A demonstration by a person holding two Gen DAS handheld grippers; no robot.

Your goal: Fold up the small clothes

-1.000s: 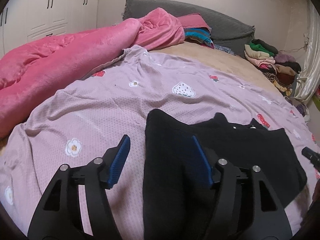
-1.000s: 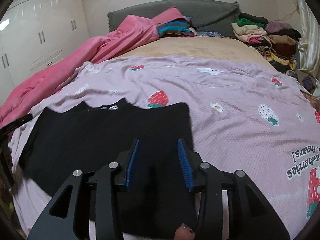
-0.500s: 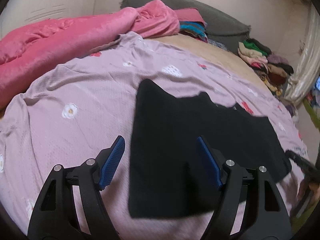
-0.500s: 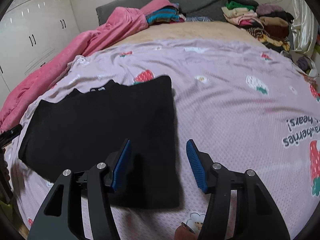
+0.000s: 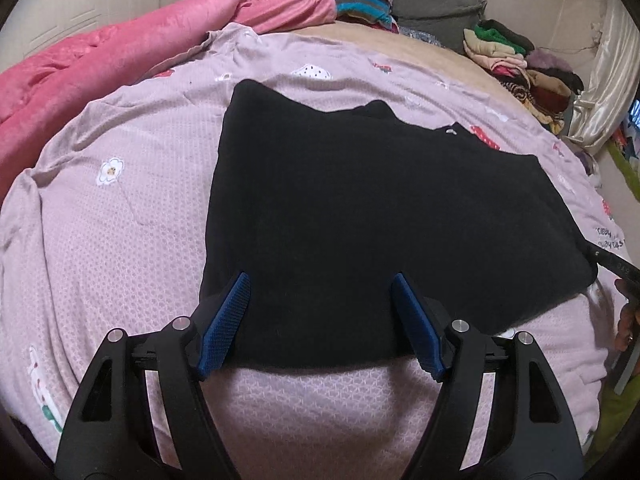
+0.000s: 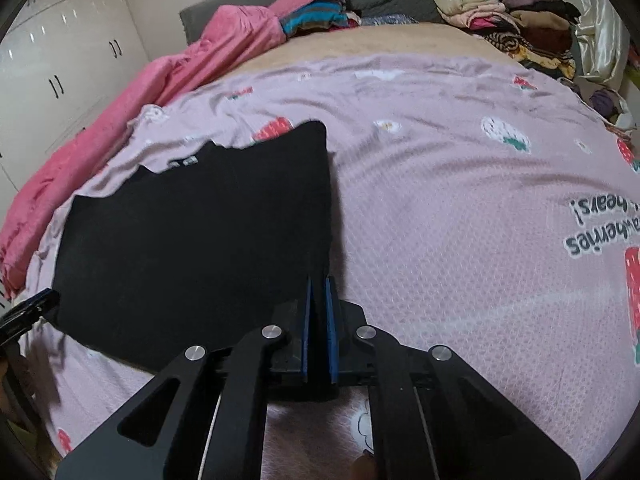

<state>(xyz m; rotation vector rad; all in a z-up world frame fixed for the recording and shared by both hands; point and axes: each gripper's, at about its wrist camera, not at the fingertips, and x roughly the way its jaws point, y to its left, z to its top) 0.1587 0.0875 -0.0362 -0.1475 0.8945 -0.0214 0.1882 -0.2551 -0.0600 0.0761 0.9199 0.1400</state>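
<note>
While the black garment lay flat on the pink sheet covering the bed, the right gripper had its jaws pinched on the near right corner (blue pads nearly touching). The left gripper hovered over the near hem, jaws wide apart, holding nothing.

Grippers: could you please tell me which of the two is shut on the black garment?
The right gripper: it pinches the black garment's near right corner, while the left gripper is wide open.
</note>
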